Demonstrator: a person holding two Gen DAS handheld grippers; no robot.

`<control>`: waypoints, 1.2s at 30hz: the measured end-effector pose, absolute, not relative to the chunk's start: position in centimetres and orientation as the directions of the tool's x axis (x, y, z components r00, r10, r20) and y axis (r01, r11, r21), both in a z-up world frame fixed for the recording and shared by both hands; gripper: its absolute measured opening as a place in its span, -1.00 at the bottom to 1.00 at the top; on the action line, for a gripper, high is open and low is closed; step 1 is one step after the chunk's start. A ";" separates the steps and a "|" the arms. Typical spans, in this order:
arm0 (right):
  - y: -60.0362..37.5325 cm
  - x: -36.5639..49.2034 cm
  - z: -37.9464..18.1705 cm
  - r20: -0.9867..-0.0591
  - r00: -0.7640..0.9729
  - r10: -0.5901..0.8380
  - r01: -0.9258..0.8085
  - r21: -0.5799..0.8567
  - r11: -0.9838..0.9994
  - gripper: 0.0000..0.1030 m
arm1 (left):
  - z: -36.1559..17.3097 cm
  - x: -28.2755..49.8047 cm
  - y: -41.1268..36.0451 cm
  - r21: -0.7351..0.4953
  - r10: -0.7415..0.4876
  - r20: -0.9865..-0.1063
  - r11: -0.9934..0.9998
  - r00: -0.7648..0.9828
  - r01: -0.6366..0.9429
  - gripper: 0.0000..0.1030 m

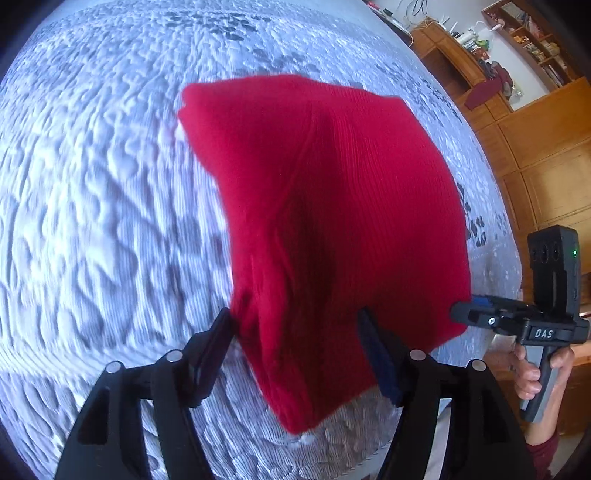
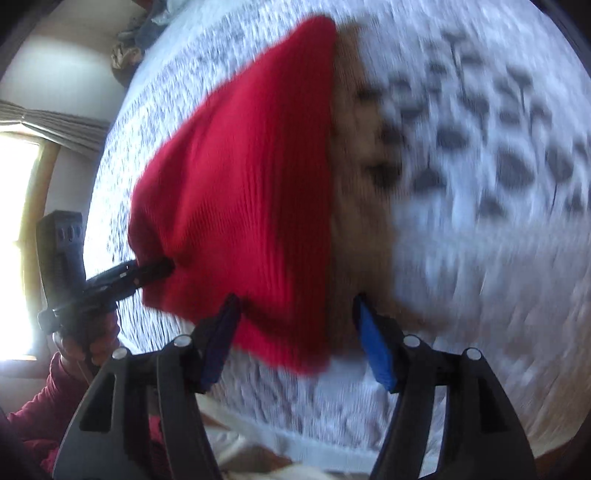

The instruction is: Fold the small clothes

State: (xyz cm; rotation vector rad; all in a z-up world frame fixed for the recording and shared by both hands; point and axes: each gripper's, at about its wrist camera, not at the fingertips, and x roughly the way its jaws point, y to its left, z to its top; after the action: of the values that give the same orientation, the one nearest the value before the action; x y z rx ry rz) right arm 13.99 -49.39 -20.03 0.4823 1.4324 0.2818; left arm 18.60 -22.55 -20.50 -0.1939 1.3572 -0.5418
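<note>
A folded red knit garment (image 1: 332, 206) lies on the white and grey patterned bedspread (image 1: 92, 203). My left gripper (image 1: 299, 332) is open, its fingers on either side of the garment's near edge. In the right wrist view the same red garment (image 2: 240, 192) fills the middle, blurred by motion. My right gripper (image 2: 295, 314) is open too, its jaws straddling the garment's near edge. The left gripper (image 2: 147, 271) shows at the garment's left edge, and the right gripper (image 1: 469, 310) shows at its right edge.
The bedspread (image 2: 480, 184) covers a bed. Wooden cabinets (image 1: 546, 155) and shelves stand past the bed's right side. A window with a curtain (image 2: 22, 177) is at the left. A pile of cloth (image 2: 140, 33) lies at the far end.
</note>
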 end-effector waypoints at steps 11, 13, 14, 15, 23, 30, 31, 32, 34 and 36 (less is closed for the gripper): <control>-50.0 12.6 -19.7 -0.926 0.128 0.355 0.114 0.369 0.922 -0.64 | -20.7 15.3 -24.9 -0.391 -0.444 -0.882 0.877 0.160 0.278 0.28; -50.1 12.7 -20.9 -0.928 0.126 0.351 0.142 0.367 0.919 -0.60 | -20.6 14.8 -25.1 -0.367 -0.431 -0.883 0.881 0.187 0.299 0.28; -50.0 12.6 -20.8 -0.929 0.133 0.345 0.138 0.362 0.922 -0.59 | -20.5 14.6 -25.2 -0.360 -0.426 -0.883 0.884 0.196 0.298 0.28; -49.8 12.4 -20.4 -0.931 0.143 0.334 0.134 0.353 0.926 -0.56 | -20.3 14.4 -25.1 -0.355 -0.419 -0.884 0.890 0.205 0.286 0.29; -46.7 8.7 -15.6 -0.958 0.272 0.088 0.094 0.117 0.989 0.47 | -17.4 12.1 -23.7 -0.213 -0.274 -0.912 0.952 0.305 0.220 0.58; -44.7 5.8 -13.4 -0.949 0.312 0.047 0.075 0.074 0.994 0.77 | -13.6 9.0 -23.1 -0.138 -0.205 -0.903 0.971 0.379 0.197 0.61; -44.4 5.5 -13.1 -0.947 0.318 0.044 0.076 0.072 0.995 0.77 | -13.2 8.8 -23.1 -0.134 -0.202 -0.900 0.971 0.387 0.197 0.62; -44.3 5.1 -12.7 -0.944 0.327 0.042 0.079 0.072 0.994 0.78 | -12.8 8.5 -23.2 -0.127 -0.198 -0.896 0.972 0.397 0.198 0.62; -43.6 4.6 -12.2 -0.940 0.338 0.044 0.087 0.078 0.993 0.78 | -11.9 7.7 -23.1 -0.100 -0.176 -0.889 0.975 0.422 0.197 0.62; -43.4 4.1 -11.6 -0.936 0.350 0.045 0.093 0.083 0.992 0.78 | -11.1 7.2 -23.3 -0.090 -0.169 -0.882 0.977 0.439 0.194 0.62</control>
State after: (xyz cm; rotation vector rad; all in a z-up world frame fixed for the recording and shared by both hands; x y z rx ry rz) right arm 4.14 -43.39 -11.56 0.1297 1.2138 -0.0313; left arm 7.18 -23.29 -11.06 0.0258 1.0932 -0.2254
